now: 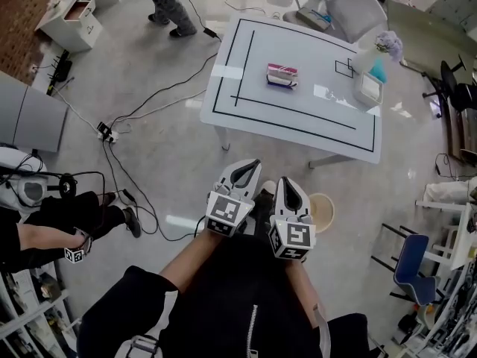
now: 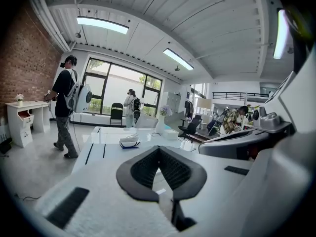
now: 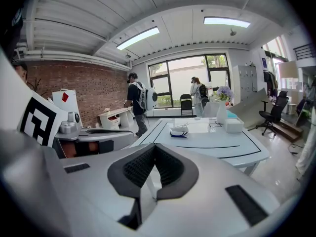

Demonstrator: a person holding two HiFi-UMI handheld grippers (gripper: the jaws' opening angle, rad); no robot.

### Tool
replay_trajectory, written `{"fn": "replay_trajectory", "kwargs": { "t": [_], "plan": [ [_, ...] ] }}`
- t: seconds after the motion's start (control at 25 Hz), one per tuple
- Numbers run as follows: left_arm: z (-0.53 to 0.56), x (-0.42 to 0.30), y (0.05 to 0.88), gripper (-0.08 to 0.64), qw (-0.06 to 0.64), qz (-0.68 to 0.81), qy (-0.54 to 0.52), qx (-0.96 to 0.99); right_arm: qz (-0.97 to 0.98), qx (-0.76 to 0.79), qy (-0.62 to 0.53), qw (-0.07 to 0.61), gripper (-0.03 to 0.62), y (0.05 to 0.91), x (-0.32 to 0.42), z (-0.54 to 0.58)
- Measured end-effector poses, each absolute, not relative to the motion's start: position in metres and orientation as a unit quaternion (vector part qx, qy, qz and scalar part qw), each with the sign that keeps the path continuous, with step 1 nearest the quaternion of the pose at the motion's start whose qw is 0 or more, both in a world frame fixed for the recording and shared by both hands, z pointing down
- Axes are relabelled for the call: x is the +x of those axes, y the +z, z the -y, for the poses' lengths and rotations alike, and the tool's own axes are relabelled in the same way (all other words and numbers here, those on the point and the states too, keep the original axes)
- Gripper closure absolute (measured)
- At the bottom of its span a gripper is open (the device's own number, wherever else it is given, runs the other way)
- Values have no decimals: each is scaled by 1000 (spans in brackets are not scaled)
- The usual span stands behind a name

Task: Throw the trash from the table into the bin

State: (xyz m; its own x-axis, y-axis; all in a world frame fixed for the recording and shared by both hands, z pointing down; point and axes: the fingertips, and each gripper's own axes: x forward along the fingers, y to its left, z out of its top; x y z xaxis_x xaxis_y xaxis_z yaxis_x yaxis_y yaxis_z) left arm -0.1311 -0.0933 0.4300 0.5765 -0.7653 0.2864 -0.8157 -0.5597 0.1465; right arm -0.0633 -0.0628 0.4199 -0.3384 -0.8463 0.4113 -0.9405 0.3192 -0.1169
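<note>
Head view first: both tools are held out over the floor, short of the counter (image 1: 298, 121). The left tool (image 1: 252, 165) and right tool (image 1: 285, 182) sit side by side, close together, noses aimed at the counter. The trash (image 1: 282, 75), a pink-and-white packet, lies on the counter near its middle, well apart from both tools. A white box (image 1: 369, 88) and a vase (image 1: 386, 49) stand at the counter's far right end. Down on the floor, just right of the right tool, there's the round bin (image 1: 325, 213), partly hidden behind that tool. A person (image 1: 165, 2) stands beyond the counter's far left corner.

Left gripper view now: the left tool (image 2: 159, 149) has its jaws tip to tip, closed, with nothing between them. Past them the counter (image 2: 96, 154) stretches ahead, the trash (image 2: 129, 141) lying on it, left of the tips. The person (image 2: 66, 107) stands at the left.

Right gripper view: the right tool (image 3: 154, 146) is closed too, pads meeting at the tips, and it's empty. The trash (image 3: 178, 131) lies on the counter (image 3: 222, 144) ahead, slightly right of the tips, with the box (image 3: 234, 126) and vase (image 3: 221, 111) further right.
</note>
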Motion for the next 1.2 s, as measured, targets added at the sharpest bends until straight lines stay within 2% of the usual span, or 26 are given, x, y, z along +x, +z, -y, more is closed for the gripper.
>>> {"fn": "replay_trajectory", "kwargs": {
  "t": [1.2],
  "plan": [
    [318, -71, 439, 554, 139, 528, 113, 830, 859, 456, 178, 151, 583, 428, -1, 311]
  ]
}}
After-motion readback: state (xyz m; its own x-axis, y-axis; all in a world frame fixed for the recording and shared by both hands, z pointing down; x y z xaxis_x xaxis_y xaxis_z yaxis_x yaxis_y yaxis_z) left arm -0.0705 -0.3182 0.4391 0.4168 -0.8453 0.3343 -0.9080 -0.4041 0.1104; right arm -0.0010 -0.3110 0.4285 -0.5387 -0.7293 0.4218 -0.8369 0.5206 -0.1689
